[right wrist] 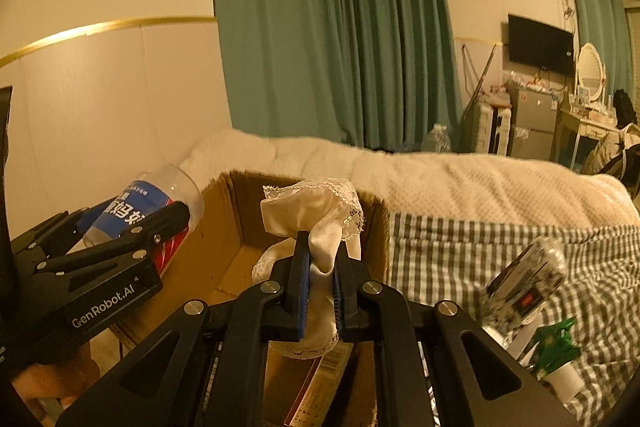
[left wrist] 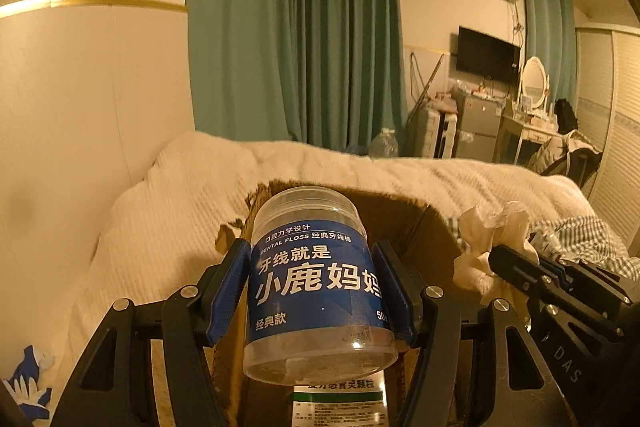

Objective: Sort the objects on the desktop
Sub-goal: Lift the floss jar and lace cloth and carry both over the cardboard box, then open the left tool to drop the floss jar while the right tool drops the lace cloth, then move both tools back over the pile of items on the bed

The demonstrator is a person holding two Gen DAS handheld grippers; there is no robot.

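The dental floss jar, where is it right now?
The dental floss jar is clamped in the left claw, held above the open cardboard box. In the right wrist view it shows at left, beside the lace cloth.

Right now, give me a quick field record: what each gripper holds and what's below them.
left gripper: shut on dental floss jar, clear with blue label, tilted
right gripper: shut on white lace cloth
below: open cardboard box, some packaging inside
beside box: grey checked bedding
stage: both items over box, not yet released
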